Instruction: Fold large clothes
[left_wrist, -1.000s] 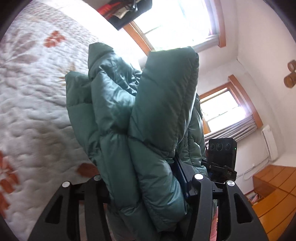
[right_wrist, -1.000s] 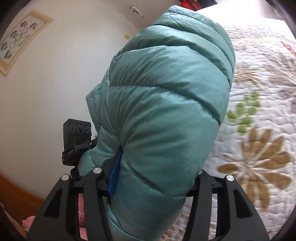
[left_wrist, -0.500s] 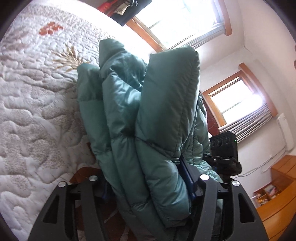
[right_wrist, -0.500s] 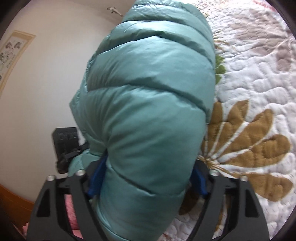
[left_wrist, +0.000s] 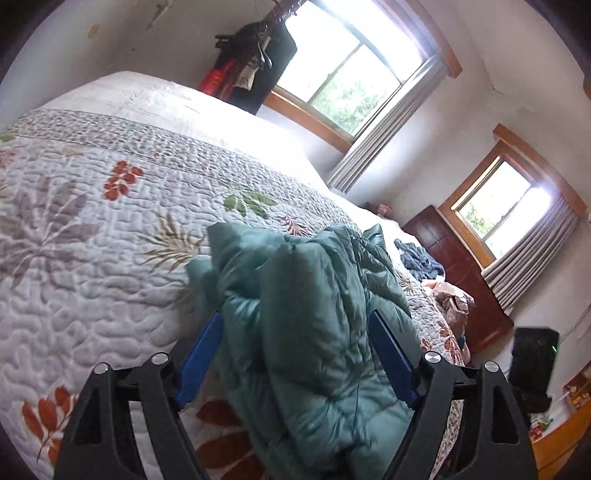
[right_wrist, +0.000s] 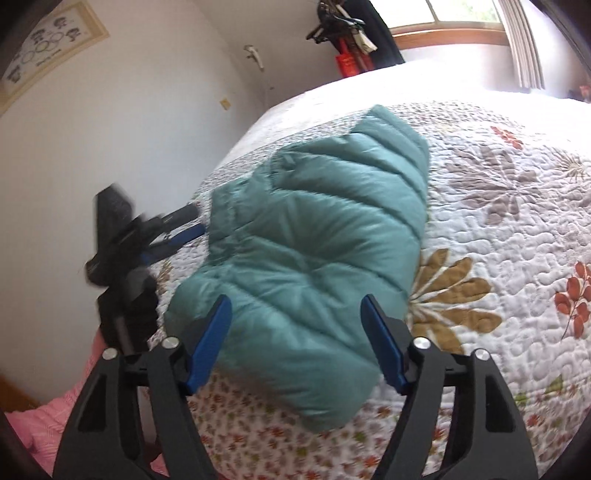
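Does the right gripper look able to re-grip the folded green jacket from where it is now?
Probably yes: the right gripper is open, its jaws either side of the green jacket on the quilt, nothing between.

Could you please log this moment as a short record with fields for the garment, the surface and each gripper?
garment: teal puffer jacket, folded into a bundle, lying on the bed
surface: floral quilt
left gripper: open, jaws either side of the jacket
right gripper: open, jaws wide at the bundle's near end
other items: dark blue garment farther along the bed
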